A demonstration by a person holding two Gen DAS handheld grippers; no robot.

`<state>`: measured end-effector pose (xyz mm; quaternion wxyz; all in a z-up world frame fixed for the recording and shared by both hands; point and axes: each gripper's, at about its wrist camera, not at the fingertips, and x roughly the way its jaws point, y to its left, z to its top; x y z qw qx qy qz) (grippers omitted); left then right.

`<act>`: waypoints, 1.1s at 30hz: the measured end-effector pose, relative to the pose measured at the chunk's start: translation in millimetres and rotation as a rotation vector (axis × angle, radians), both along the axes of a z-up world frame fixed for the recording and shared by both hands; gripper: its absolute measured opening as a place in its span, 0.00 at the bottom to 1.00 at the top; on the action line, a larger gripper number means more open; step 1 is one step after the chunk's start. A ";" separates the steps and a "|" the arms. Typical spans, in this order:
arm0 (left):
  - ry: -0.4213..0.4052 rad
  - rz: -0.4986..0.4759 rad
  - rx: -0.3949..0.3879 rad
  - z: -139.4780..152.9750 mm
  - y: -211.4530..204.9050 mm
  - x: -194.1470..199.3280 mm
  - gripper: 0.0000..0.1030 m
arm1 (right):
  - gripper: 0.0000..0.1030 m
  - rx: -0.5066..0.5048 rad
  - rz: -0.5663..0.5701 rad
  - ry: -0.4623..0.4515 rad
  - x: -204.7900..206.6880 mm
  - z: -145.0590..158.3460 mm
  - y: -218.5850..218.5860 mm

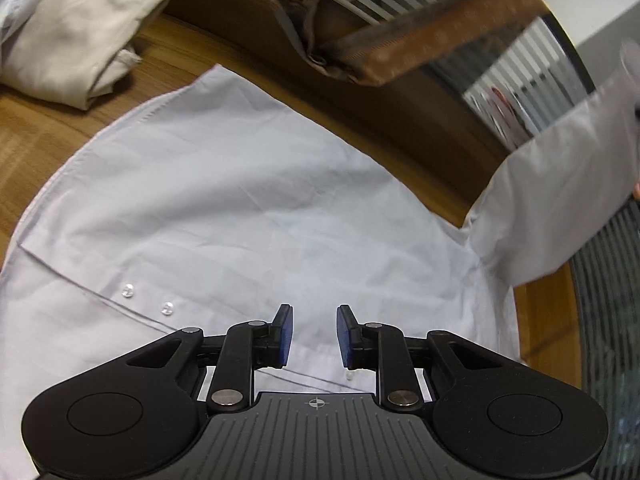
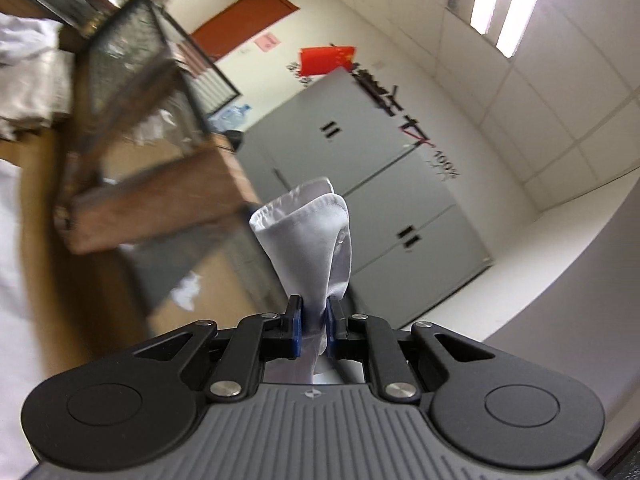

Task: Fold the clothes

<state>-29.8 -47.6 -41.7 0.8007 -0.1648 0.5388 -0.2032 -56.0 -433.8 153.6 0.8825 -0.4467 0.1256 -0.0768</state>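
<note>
Far left corner of the bench [image 1: 48, 136]: a cream garment [image 1: 76, 40] sits folded, well apart from the action. Moving across, the pale blue shirt [image 1: 224, 208] lies spread flat on the wood, button placket [image 1: 146, 300] running toward the near left edge. Above it hovers the left gripper [image 1: 314, 334], pointed down at the cloth, jaws parted a modest way, nothing between them and no pad pressing the fabric. Over to the right edge of the bench, the sleeve [image 1: 560, 184] is off the surface, lifted up and away. The right gripper [image 2: 314, 330] has it: jaws pinched nearly closed on the bunched cuff [image 2: 308, 236], which stands up past the fingertips, the gripper aimed roughly level at the grey cabinets [image 2: 380, 200]. My read: this is the sleeve fold under way. Next the right hand needs to carry that cuff inward across the shirt body and lay it flat, while the left pins the cloth so it does not drag.
</note>
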 end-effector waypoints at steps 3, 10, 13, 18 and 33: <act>-0.020 -0.047 0.017 0.2 -11.5 1.2 0.28 | 0.10 -0.001 -0.010 -0.005 37.6 18.2 -32.3; -0.015 -0.108 0.044 -7.5 -29.3 6.9 0.32 | 0.11 0.193 -0.053 0.065 99.9 36.7 -112.3; 0.016 -0.113 0.049 -15.2 -31.8 10.8 0.33 | 0.25 0.223 -0.097 0.087 114.7 31.2 -127.3; 0.019 -0.129 0.074 -18.1 -34.0 15.6 0.44 | 0.50 0.263 -0.178 0.059 126.3 32.7 -144.4; -0.082 -0.025 0.158 -8.4 0.4 20.2 0.57 | 0.78 0.541 -0.225 0.026 89.1 59.4 -151.2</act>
